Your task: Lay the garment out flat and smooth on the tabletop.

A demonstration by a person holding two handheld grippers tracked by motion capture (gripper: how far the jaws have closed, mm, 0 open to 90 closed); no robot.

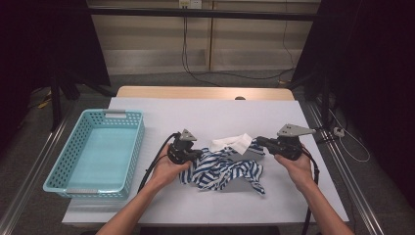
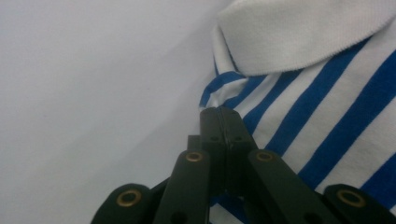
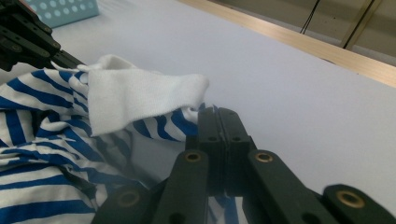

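High view: a crumpled blue-and-white striped shirt [image 1: 225, 169] is lying on the white-covered counter [image 1: 205, 117], near the middle, slightly toward the near edge. Its white collar [image 1: 232, 143] is being shown at the far side of the heap. A turquoise perforated basket [image 1: 95, 152] is standing well apart to the left.

The left hand-held gripper [image 1: 195, 155] is being held at the left edge of the shirt; in the left gripper view the jaws are pressed together, with a striped fabric edge [image 2: 219, 91] pinched at their tips, just below the collar [image 2: 303, 32].

The right hand-held gripper [image 1: 260, 141] is being held at the far right edge of the shirt. In the right gripper view its jaws are likewise closed together on striped fabric [image 3: 187, 122] just beneath the collar flap [image 3: 140, 95]; the left hand-held gripper [image 3: 28, 39] is being seen at the far left.

Both forearms are being extended from the near edge.
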